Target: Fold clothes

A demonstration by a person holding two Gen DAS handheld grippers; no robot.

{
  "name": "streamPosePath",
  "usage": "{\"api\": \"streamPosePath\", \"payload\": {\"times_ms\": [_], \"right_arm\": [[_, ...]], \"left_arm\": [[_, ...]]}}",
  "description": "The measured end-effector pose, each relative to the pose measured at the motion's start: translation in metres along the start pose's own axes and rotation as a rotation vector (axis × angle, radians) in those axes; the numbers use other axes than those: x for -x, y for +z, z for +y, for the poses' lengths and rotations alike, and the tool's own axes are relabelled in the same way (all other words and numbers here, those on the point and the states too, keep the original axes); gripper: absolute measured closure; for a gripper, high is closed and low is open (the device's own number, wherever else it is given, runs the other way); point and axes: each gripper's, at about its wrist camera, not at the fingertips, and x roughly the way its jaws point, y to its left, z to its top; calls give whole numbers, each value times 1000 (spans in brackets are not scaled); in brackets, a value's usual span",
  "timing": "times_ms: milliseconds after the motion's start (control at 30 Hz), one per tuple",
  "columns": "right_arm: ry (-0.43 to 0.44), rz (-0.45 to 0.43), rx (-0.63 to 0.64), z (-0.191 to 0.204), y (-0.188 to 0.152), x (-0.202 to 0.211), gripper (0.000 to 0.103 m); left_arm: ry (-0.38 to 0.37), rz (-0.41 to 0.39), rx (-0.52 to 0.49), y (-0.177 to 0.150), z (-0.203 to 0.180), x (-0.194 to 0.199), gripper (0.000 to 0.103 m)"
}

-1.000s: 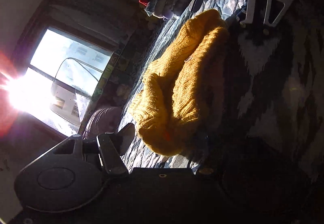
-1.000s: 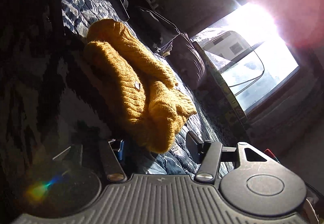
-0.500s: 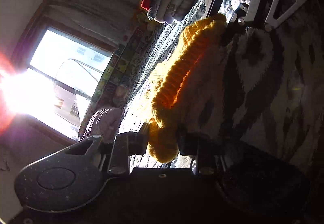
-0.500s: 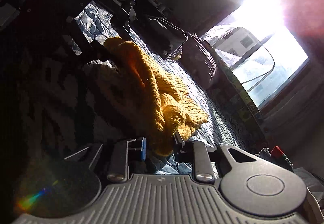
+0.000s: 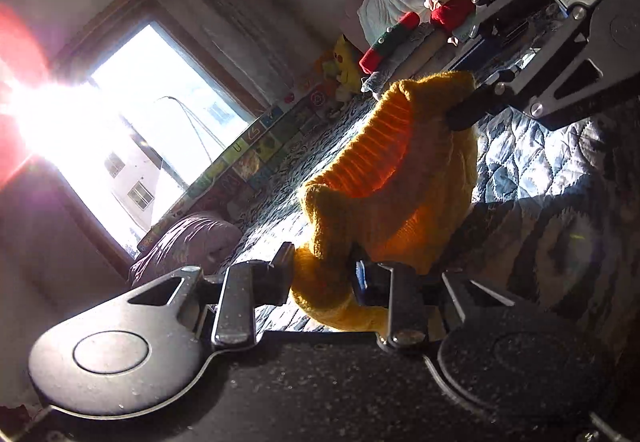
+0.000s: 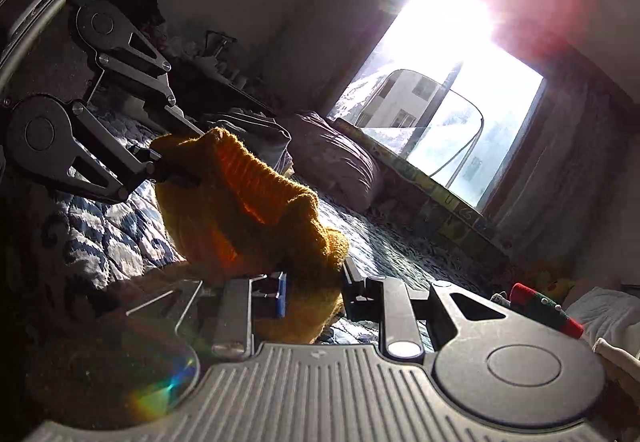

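**Above the quilted bed: a knit garment held at two corners**

Between the fingers of the left gripper (image 5: 322, 278), which are narrowed onto a thick bunch of fabric, sits one end of the mustard-yellow sweater (image 5: 392, 182). The right gripper (image 6: 314, 292) is likewise closed down on the opposite end; its blue-lined finger (image 6: 282, 294) presses into the knit. Each gripper also appears in the other's view, at the far end of the garment. The sweater hangs between the two tools as a slack, doubled swag, lifted clear of the blue-and-white quilt (image 5: 532, 162), with its lower folds near the bedding (whether they touch it cannot be told).

Beyond the garment lie a purple pillow (image 6: 340, 166) and a bright window (image 6: 448, 114), whose glare washes out much of both views. A pile of other clothes (image 5: 400, 46) rests at the head of the bed.

Likely risks: each gripper pinches a gathered wad, not a flat hem, so layers could slip out unevenly under the knit's weight. If the two ends are drawn apart at different heights, the fold would land skewed. Glare may also hide the edges needed for alignment.
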Motion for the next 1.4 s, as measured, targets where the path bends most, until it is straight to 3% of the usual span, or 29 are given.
{"api": "streamPosePath", "payload": {"times_ms": [133, 233, 333, 467, 533, 633, 700, 833, 933, 1000, 1067, 1100, 1133, 1233, 1267, 1400], "right_arm": [[25, -13, -225, -41, 7, -46, 76], [67, 26, -460, -75, -5, -97, 76], [99, 92, -681, -102, -28, -151, 69], [147, 154, -910, -118, -70, -199, 62], [161, 162, -1015, -119, -88, -204, 49], [168, 167, -1098, -115, -103, -189, 33], [196, 153, -1090, -109, -102, -177, 31], [215, 155, -885, -90, -84, -163, 31], [233, 140, -821, -80, -79, -154, 36], [256, 127, -846, -80, -82, -156, 44], [287, 114, -881, -81, -84, -160, 48], [303, 108, -893, -81, -84, -164, 59], [319, 102, -904, -82, -84, -167, 67], [335, 61, -992, -94, -86, -177, 83], [339, 39, -1037, -100, -88, -180, 83], [342, -31, -1110, -121, -90, -197, 84]], "left_arm": [[-95, -12, 250, 11, 47, -45, 74], [-170, 5, 450, 5, 78, -88, 74], [-233, 33, 644, -12, 94, -125, 74], [-314, 133, 951, -60, 92, -170, 72], [-295, 190, 1073, -74, 86, -184, 56], [-308, 209, 1223, -89, 97, -189, 41], [-331, 204, 1281, -95, 103, -185, 41], [-402, 196, 1307, -107, 108, -162, 36], [-437, 192, 1226, -105, 106, -143, 34], [-433, 179, 1191, -103, 103, -136, 35], [-435, 175, 1185, -104, 95, -137, 44], [-440, 179, 1190, -104, 90, -140, 70], [-430, 182, 1191, -105, 85, -144, 79], [-443, 147, 1284, -112, 88, -162, 85], [-456, 115, 1340, -116, 93, -167, 85], [-510, -28, 1400, -113, 113, -186, 86]]}}
